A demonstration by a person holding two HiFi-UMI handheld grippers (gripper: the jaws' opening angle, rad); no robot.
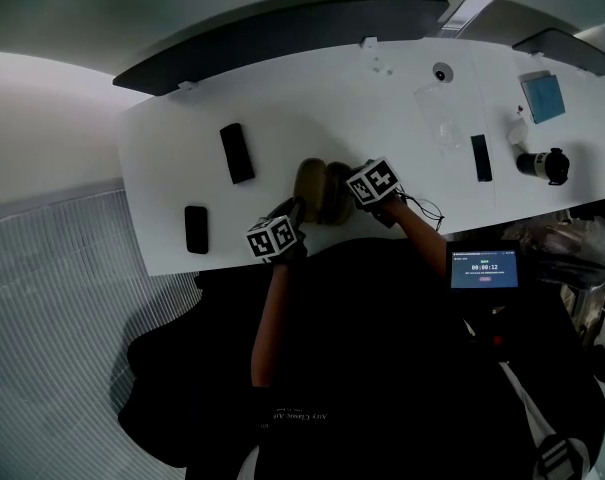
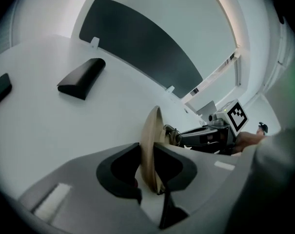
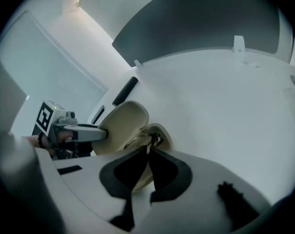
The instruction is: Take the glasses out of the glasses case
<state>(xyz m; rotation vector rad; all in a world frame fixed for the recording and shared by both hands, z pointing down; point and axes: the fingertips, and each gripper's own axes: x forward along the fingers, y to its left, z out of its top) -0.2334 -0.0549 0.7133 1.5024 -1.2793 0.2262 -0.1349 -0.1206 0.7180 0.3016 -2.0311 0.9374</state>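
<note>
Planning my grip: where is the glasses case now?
Head view: the open tan glasses case lies at the white table's front edge, between the left gripper, clamped on its lid, and the right gripper.

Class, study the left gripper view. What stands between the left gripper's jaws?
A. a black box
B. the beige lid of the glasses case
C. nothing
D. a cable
B: the beige lid stands edge-on inside the left gripper, whose jaws press on it from both sides.
</note>
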